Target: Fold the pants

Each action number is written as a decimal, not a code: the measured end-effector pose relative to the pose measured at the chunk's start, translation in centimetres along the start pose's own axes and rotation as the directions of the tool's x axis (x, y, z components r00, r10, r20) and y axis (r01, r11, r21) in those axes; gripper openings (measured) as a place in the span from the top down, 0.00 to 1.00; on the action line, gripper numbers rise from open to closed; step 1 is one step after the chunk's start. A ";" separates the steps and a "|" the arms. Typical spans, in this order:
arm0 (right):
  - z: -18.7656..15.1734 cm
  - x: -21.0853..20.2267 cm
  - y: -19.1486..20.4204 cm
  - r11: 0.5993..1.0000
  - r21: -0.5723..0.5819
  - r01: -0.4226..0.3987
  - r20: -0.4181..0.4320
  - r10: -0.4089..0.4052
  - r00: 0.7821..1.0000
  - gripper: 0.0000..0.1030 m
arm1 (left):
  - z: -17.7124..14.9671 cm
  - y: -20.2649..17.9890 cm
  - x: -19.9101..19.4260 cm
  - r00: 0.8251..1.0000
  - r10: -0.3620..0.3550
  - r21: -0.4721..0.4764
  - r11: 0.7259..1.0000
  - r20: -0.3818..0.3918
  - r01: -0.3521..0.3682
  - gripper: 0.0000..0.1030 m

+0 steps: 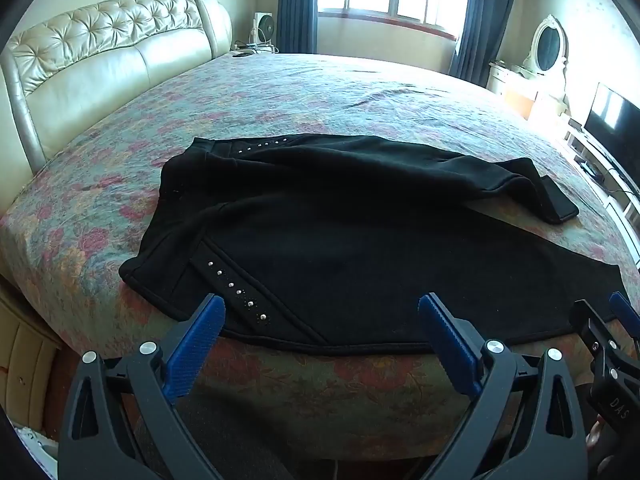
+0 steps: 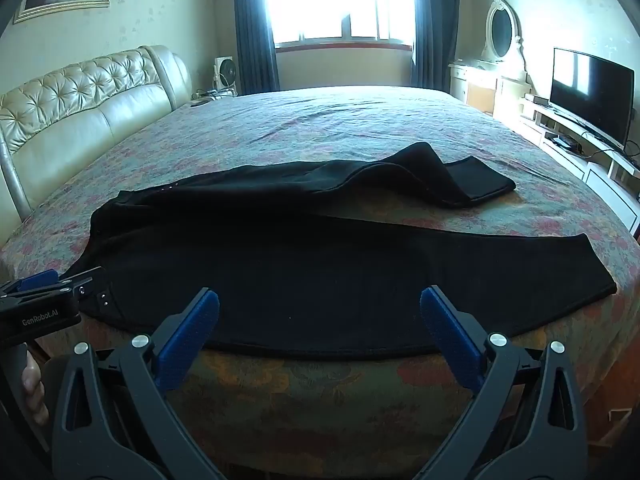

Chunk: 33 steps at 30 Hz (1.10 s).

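Black pants (image 1: 340,232) lie spread on the bed, waistband with a row of silver studs (image 1: 236,286) at the left, legs stretching right. The far leg is rumpled and its cuff (image 1: 556,200) is turned over. In the right wrist view the pants (image 2: 320,264) lie the same way, near leg flat along the bed's front edge. My left gripper (image 1: 320,340) is open, just short of the near hem by the waistband. My right gripper (image 2: 320,332) is open, just short of the near leg's hem. Each gripper shows at the edge of the other's view.
The bed (image 1: 280,92) has a floral cover and a tufted cream headboard (image 1: 100,52) at the left. A window with blue curtains (image 2: 340,4) is behind. A dresser with an oval mirror (image 2: 502,34) and a TV (image 2: 588,84) stand at the right.
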State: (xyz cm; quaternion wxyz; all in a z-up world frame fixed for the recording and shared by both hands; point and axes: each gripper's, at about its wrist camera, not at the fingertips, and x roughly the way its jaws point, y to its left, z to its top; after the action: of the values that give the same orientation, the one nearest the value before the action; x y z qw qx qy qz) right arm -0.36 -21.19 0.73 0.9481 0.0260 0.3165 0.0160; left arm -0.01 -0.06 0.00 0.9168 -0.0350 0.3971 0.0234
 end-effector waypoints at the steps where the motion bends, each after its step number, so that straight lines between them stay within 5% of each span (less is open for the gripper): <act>1: 0.0 0.0 0.0 1.000 0.002 0.000 -0.001 0.000 1.000 0.02 | 0.0 0.0 0.0 1.000 0.001 -0.006 1.000 0.000 -0.001 0.06; 14: -0.7 0.6 -0.3 1.000 0.026 -0.012 -0.026 0.012 1.000 0.02 | 0.6 0.6 0.2 1.000 -0.021 -0.014 1.000 -0.018 0.021 0.06; 33: 3.2 1.5 0.7 1.000 -0.010 -0.012 -0.089 0.011 0.996 0.02 | 2.3 0.4 0.6 0.996 -0.003 0.007 1.000 -0.094 0.004 0.06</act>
State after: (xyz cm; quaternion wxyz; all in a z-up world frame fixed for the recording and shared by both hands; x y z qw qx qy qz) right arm 2.77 -20.51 2.42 0.9330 0.0222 0.3583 0.0240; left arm 2.05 0.56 1.10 0.8973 -0.0334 0.4398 0.0186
